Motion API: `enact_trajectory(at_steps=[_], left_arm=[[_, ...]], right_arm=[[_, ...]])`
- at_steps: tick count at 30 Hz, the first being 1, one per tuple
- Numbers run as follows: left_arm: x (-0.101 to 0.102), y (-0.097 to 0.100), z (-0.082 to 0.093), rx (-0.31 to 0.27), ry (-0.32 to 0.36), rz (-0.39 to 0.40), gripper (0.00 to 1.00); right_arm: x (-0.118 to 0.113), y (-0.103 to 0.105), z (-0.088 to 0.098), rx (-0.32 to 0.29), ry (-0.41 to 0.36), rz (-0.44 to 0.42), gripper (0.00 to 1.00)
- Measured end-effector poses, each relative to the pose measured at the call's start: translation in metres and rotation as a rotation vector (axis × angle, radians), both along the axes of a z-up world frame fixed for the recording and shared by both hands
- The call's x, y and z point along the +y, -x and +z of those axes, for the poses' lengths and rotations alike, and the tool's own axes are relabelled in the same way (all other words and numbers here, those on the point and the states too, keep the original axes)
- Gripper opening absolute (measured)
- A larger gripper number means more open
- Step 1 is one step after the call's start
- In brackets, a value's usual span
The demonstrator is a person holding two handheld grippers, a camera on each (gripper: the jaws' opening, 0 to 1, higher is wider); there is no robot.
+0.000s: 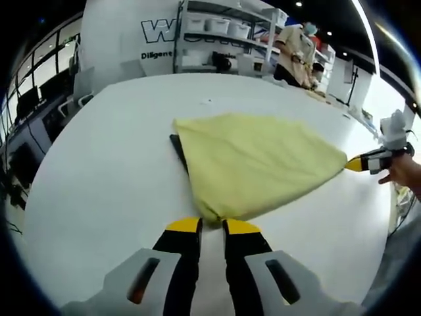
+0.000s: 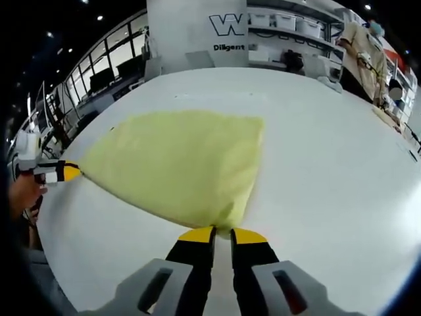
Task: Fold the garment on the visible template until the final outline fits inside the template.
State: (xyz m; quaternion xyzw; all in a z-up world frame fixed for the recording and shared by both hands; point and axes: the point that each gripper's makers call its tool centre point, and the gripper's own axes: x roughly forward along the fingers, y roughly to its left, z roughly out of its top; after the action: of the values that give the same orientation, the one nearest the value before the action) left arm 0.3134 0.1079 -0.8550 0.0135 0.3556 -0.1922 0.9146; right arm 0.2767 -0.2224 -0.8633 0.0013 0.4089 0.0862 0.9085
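Garment: a pale yellow, soft cloth piece (image 1: 253, 164) lies on the round white table (image 1: 99, 178), spread into a rough fan whose two near corners are each pinched by a gripper. In the left gripper view it occupies the centre, running from the jaws at 6 o'clock out toward 3 o'clock. A dark flat template edge (image 1: 177, 150) shows just under the cloth at about 10 o'clock of its outline; most of the template is covered, so the fit cannot be judged.

Left gripper (image 1: 212, 228): jaws together, clamped on the nearest cloth corner, yellow tips touching the fabric. Right gripper (image 2: 222, 235): jaws likewise closed on its own corner at 6 o'clock of the right gripper view. In each view the other gripper appears at the far corner of the cloth, at 3 o'clock and at 9 o'clock respectively, with a hand (image 1: 402, 172) behind it.

Holding two corners of one edge keeps that edge taut and straight, which is likely the purpose: the edge can be carried over as a unit for a fold. The cloth appears partly folded already; further folds seem needed.

Background: shelving with white bins (image 1: 227, 29) and a dressed mannequin (image 1: 297, 52) stand beyond the table at 12 to 1 o'clock.
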Motion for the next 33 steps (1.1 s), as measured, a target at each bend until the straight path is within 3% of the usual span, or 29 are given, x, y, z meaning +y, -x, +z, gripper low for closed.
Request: enact_trajectory(at_steps=[11,33], left_arm=[[-0.002,-0.004,0.003,-0.030,-0.030,-0.036,0.01],[0.010,-0.004,0.012,-0.059,-0.105,-0.092,0.00]], right_arm=[[0.003,-0.002,-0.001,-0.004,0.018,0.025,0.00],[-0.019,0.001,0.011,-0.035,0.054,-0.001,0.00]])
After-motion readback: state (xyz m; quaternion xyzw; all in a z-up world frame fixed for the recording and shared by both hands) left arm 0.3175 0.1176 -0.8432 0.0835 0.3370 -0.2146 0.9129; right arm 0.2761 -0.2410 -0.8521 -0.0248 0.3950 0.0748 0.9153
